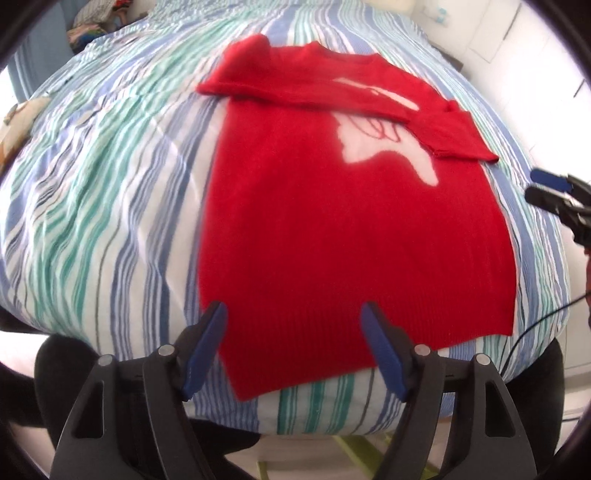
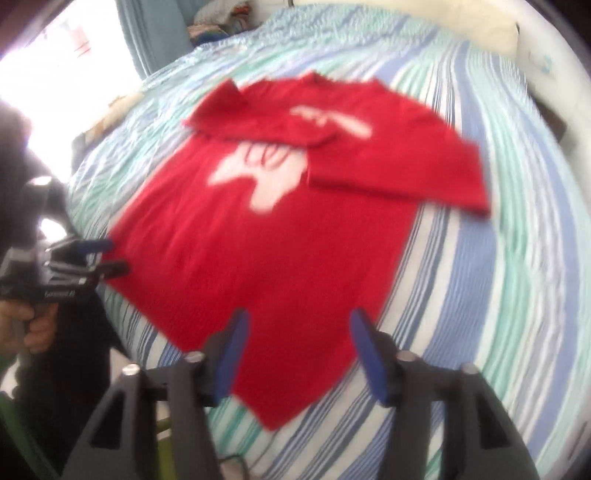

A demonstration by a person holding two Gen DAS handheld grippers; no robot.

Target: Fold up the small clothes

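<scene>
Two grippers hang over a bed, both pointing steeply down at a red sweater (image 1: 332,229) spread flat on the striped duvet (image 1: 110,192). The left gripper (image 1: 293,350) has its blue-padded jaws spread wide, with nothing pinched between them; the sweater's hem lies below the gap, near the front edge of the bed. The right gripper (image 2: 299,354) also has its jaws parted and empty, above the lower corner of the hem on its side. The garment lies face up, with a white motif (image 1: 384,147) on the chest and thin red lines drawn across it. Both sleeves are folded inward over the upper chest: the left sleeve (image 1: 280,88) runs across from the left shoulder, and the right sleeve (image 1: 454,136) overlaps it, its cuff end reaching just past the body's side edge. From the left wrist view, the right gripper shows at the right border, beside the sweater. From the right wrist view, the left gripper (image 2: 110,258) shows at the left border, its fingertips at the sweater's edge, and a hand (image 2: 26,325) grips its handle. That view is blurred, so whether those tips touch the cloth is hard to say. A pile of bright fabric (image 1: 92,26) lies at the far corner of the bed.
</scene>
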